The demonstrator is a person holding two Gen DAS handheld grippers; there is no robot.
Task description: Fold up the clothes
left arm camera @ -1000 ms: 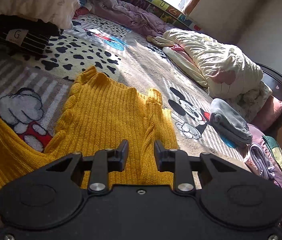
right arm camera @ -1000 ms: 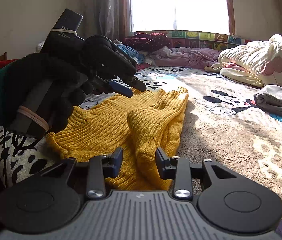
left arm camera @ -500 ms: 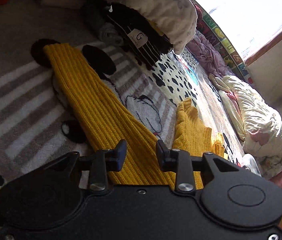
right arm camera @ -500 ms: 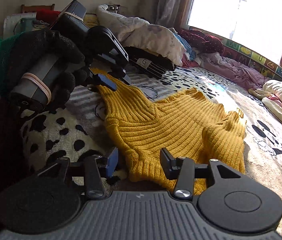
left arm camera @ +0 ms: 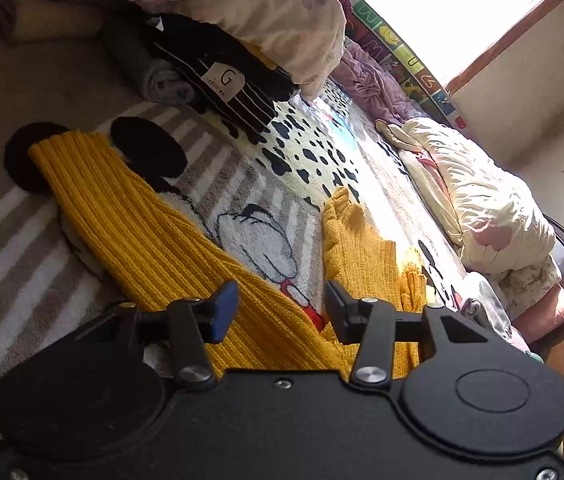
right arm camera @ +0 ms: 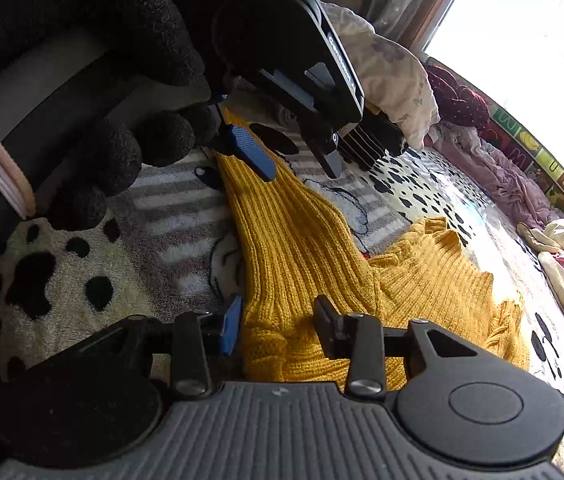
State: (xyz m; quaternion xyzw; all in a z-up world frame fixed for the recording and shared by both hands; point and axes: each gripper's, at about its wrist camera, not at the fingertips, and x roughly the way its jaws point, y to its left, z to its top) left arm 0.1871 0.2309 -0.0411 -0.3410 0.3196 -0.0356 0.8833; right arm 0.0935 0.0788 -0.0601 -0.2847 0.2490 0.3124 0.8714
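Observation:
A yellow ribbed sweater (right arm camera: 309, 240) lies spread on the cartoon-print blanket (right arm camera: 62, 276), one sleeve (left arm camera: 122, 208) stretched out towards the far left. My left gripper (left arm camera: 280, 312) hovers over the sleeve's near end, jaws opening, and its pads press on nothing. In the right wrist view it shows as the left gripper (right arm camera: 293, 160), held by a black-gloved hand (right arm camera: 122, 148) above the sleeve. My right gripper (right arm camera: 278, 328) is at the sweater's near edge, its jaws closing with a bunch of knit filling the gap between the pads.
A black striped garment with a G label (left arm camera: 226, 80) and a pale floral duvet (left arm camera: 262, 8) are heaped beyond the sleeve. A cream bundle (left arm camera: 481, 200), purple cloth (left arm camera: 377, 88) and a grey folded garment (left arm camera: 481, 300) lie to the right, near the window.
The left gripper's jaws have widened over the sleeve. The right gripper has rolled and moved in to the sweater's near edge, and its jaws have narrowed around the knit.

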